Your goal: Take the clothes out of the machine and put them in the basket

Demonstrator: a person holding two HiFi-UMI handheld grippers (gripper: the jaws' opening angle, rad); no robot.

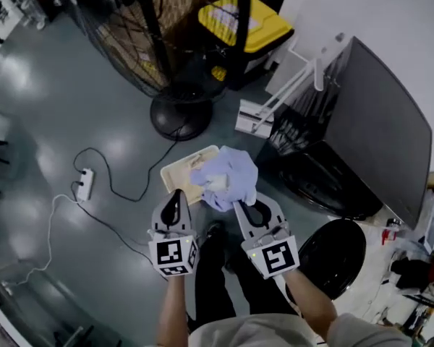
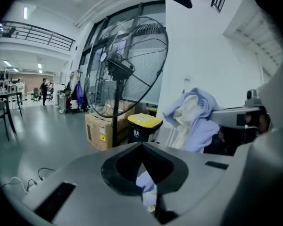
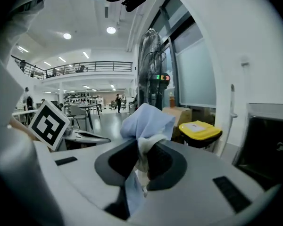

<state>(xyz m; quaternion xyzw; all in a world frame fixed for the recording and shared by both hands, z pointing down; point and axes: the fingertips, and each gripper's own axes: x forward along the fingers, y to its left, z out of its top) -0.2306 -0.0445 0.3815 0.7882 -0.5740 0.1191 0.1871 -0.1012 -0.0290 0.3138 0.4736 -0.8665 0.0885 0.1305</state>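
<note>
Two hand-held grippers are each pressed together on cloth. The right hand-held gripper [image 1: 244, 204] pinches a pale blue and white bundle of clothes [image 1: 228, 176], which bulges out past its tips and trails a strip back between the jaws. The left hand-held gripper [image 1: 177, 194] pinches a small fold of pale blue and white cloth [image 2: 148, 192] deep between its jaws. Whether that fold is part of the bundle cannot be told. The bundle hangs just ahead and to the right of the left tips.

Under both pairs of tips lies a cream rectangular plastic basket [image 1: 175, 173] on the glossy grey floor [image 1: 43, 107]. The bundle covers its right half, and from above I cannot tell if the two touch.

Close on the right of the right hand-held gripper stand the dark front-loading machine [image 1: 376, 129] and its round dark door [image 1: 333, 255]. Ahead, beyond the basket, sits the black round base of a pedestal fan [image 1: 181, 114], and farther on a yellow-lidded black bin [image 1: 246, 20]. To the left the floor is open apart from a white power strip [image 1: 84, 184] and its cable.

The right tips are buried in cloth, and the machine's opening is too dark to read.
</note>
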